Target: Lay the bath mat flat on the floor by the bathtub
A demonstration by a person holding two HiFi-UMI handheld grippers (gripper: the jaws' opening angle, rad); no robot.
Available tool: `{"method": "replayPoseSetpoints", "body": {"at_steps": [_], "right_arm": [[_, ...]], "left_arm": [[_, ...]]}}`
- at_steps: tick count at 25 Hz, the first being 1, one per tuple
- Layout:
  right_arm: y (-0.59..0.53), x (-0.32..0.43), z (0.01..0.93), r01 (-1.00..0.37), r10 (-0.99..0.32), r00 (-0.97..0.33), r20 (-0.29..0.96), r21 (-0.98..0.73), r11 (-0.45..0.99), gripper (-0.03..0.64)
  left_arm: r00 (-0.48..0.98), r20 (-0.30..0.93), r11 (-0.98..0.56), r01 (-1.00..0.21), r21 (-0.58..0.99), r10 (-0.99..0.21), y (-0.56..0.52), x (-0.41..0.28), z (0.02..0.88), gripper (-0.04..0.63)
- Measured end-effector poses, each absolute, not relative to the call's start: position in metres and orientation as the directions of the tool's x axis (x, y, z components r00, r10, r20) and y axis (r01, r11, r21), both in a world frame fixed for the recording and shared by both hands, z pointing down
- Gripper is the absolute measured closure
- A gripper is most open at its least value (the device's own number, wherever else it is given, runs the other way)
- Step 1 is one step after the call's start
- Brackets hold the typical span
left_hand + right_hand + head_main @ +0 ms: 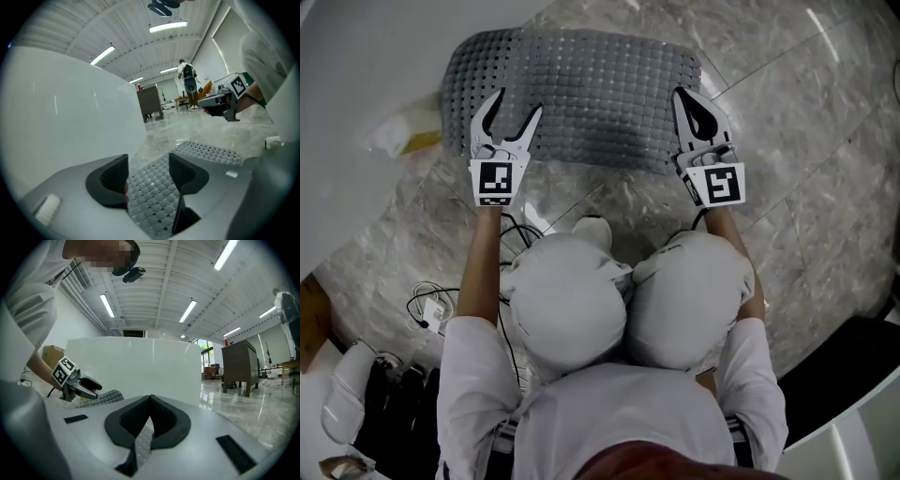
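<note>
Here, bath mat [581, 94] under spread left claw [517, 103]; right claw [681, 95] pinching its edge

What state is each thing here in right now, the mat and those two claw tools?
Bath mat: spread out on the floor beside the bathtub.
Left gripper: open, mat edge between its jaws, unpinched.
Right gripper: shut on the mat's edge.
</note>
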State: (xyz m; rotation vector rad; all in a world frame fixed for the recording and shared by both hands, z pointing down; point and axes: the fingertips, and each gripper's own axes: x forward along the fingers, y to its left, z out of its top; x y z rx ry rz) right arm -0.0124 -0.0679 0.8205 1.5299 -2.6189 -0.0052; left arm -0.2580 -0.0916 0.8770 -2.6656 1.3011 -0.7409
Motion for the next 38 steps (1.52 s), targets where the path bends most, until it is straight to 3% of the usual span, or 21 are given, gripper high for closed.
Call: {"method": "replayPoseSetpoints", "body": {"at_steps": [7, 14, 20, 38], "right_arm": [[-0.060, -0.014, 0.820, -0.846, -0.845, -0.531, 0.063, 0.030, 0.533, 0.615], [-0.064, -0.011, 0.808, -0.811, -0.811, -0.582, 0.064, 0.029, 0.584, 0.615], [-0.083, 0.002, 0.763, -0.798, -0.793, -0.599, 0.111, 0.000, 0.603, 0.615], [-0.077, 0.001, 0.384, -0.856, -0.834, -0.504, 0.224, -0.001, 0.517, 0.617]], "left_arm": [[0.565, 0.327, -0.649, -0.710, -0.274, -0.757, -0.075, -0.224, 0.868, 0.595], [0.610, 0.275, -0.666, -0.715, -0.212, -0.743, -0.076, -0.199, 0.834, 0.597], [0.608, 0.322, -0.677, -0.714, -0.178, -0.726, -0.086, -0.181, 0.788, 0.597], [0.648, 0.373, -0.734, -0.661, -0.157, -0.663, -0.071, -0.166, 0.403, 0.597]]}}
